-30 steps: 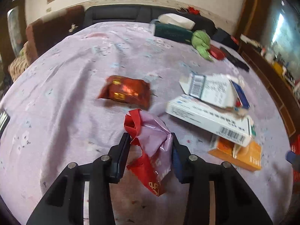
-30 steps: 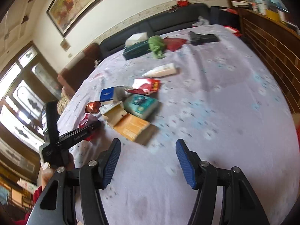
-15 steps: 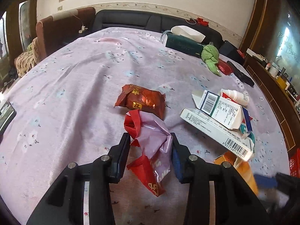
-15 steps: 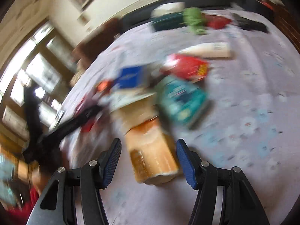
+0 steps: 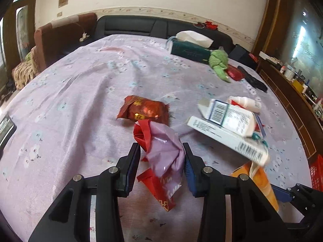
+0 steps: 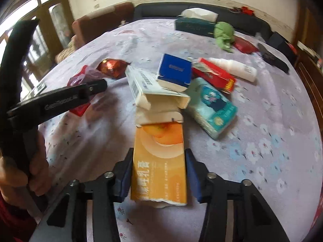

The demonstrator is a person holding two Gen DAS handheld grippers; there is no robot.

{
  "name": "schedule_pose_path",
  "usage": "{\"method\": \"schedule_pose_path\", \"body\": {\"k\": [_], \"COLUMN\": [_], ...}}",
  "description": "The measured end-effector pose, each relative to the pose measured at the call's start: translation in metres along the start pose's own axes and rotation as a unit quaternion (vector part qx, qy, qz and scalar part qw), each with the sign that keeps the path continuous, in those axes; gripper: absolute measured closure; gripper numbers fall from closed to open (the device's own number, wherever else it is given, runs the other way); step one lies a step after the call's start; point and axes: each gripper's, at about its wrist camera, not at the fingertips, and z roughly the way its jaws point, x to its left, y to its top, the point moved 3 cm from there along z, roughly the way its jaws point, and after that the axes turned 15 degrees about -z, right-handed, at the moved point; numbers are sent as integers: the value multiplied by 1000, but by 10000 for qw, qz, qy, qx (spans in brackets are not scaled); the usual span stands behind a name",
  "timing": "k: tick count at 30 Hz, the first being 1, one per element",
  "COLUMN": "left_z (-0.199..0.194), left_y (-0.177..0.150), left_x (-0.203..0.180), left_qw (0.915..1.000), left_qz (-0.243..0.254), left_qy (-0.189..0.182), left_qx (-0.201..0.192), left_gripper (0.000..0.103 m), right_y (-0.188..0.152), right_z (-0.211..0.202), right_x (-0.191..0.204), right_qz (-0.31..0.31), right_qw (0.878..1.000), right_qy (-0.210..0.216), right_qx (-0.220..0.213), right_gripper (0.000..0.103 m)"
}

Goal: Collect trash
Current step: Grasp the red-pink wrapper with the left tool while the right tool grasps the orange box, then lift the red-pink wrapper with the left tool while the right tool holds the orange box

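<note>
The right gripper [image 6: 159, 173] had just been closing around the orange carton [image 6: 159, 161] near the bed's [image 6: 262, 104] front edge, pads at its sides. The left gripper [image 5: 161, 165] pinched a crumpled pink-and-red wrapper [image 5: 163, 157].

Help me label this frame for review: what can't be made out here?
- Left wrist view: white cartons blurred, print unreadable.
- Left wrist view: right tool cut off by the edge.
- Right wrist view: orange box, near end torn, contents hidden.
- Right wrist view: crumpled bag mostly behind left tool.
</note>
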Motion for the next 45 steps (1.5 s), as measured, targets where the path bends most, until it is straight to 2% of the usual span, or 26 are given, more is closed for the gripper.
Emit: {"method": "schedule_pose_path", "body": {"k": [5,8,10,17,23,25,32,45], "left_z": [-8,-13,-14,-30,-43,-45,-47,-44], "left_y": [-5,-8,-11,-28,-60,-65,-69,-68], "left_x": [-15,-22,-27,-39,-50,-56,-59,-56], "left_qw": [9993,9983,9976,9954,9924,9918,9925,9929], "left_qz": [282,433,511,733,962,1048,1047,957], "left_qy": [-240,-346,-450,-611,-766,-736,-636,-699], "left_qx": [-95,-171,-153,-110,72,22,-31,78], "left_gripper": [63,63,63,63,63,63,63,63], "right_y": [-27,-44,-57,-70,-69,-69,-68,-68], "right_z": [-27,-43,-47,-57,-59,-58,-58,-57], "right_x": [-13,-23,-28,-43,-39,-40,-38,-37], "right_qz": [539,850,1082,1579,1526,1533,1453,1439], "right_qw": [9973,9914,9876,9803,9809,9809,9818,9821], "right_qy": [-354,-843,-954,-847,-766,-740,-769,-781], "right_qx": [-338,-527,-617,-833,-935,-936,-952,-935], "right_gripper": [53,53,53,53,53,53,53,53]}}
